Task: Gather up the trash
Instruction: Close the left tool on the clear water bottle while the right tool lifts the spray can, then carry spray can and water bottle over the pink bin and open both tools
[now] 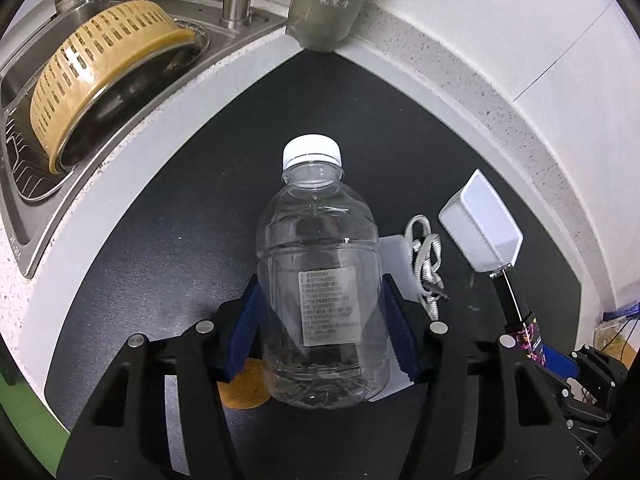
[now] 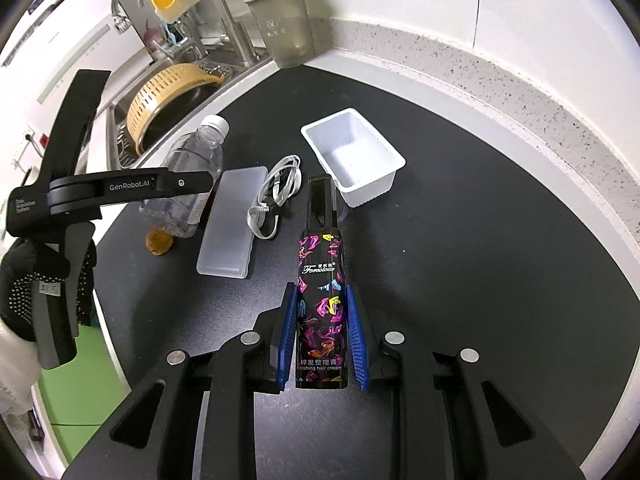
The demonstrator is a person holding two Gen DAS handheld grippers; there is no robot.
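Note:
My left gripper (image 1: 322,292) is shut on a clear plastic bottle (image 1: 322,280) with a white cap; the blue pads press both its sides. The bottle also shows in the right wrist view (image 2: 192,176), lying on the black mat. My right gripper (image 2: 322,300) is shut on a black hair cream tube (image 2: 322,280) with a colourful shoe print, its blue pads on both sides. A brown lump (image 2: 160,242) lies by the bottle's base, also seen under the bottle in the left wrist view (image 1: 244,388).
On the black mat (image 2: 440,240) lie a white plastic tray (image 2: 354,154), a frosted plastic box (image 2: 232,224) and a grey cord (image 2: 276,196). A sink (image 1: 36,184) with a yellow colander (image 1: 88,80) sits at the left. A grey shaker cup (image 2: 286,24) stands in the corner.

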